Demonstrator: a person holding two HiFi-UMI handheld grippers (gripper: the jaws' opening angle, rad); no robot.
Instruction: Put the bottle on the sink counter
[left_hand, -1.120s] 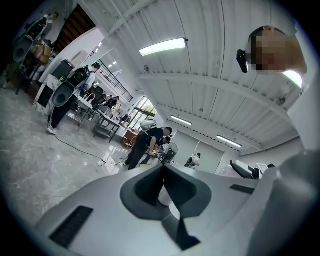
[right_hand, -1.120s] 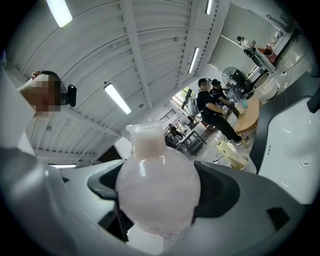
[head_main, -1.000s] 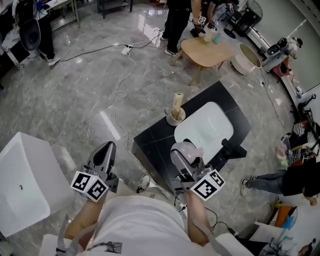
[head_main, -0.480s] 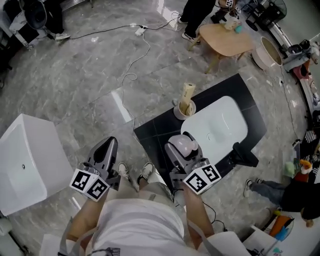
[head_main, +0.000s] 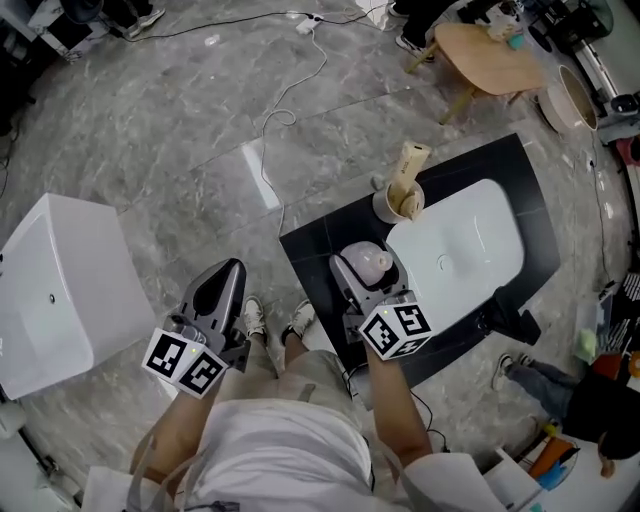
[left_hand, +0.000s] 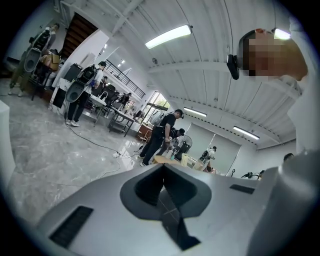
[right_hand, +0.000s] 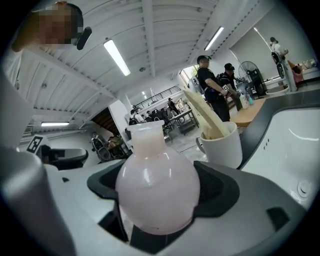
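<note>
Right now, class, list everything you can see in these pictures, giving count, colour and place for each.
bottle: one, pale pink, between the right gripper's jaws
sink counter: one, black, ahead of the person
basin: one, white, set in the counter
mug: one, white, holding beige sticks, at the counter's far corner
low table: one, wooden, beyond the counter
tub: one, white, at left
cable: one, white, on the grey floor
left gripper: one, grey, shut, empty
right gripper: one, grey, shut on the bottle
</note>
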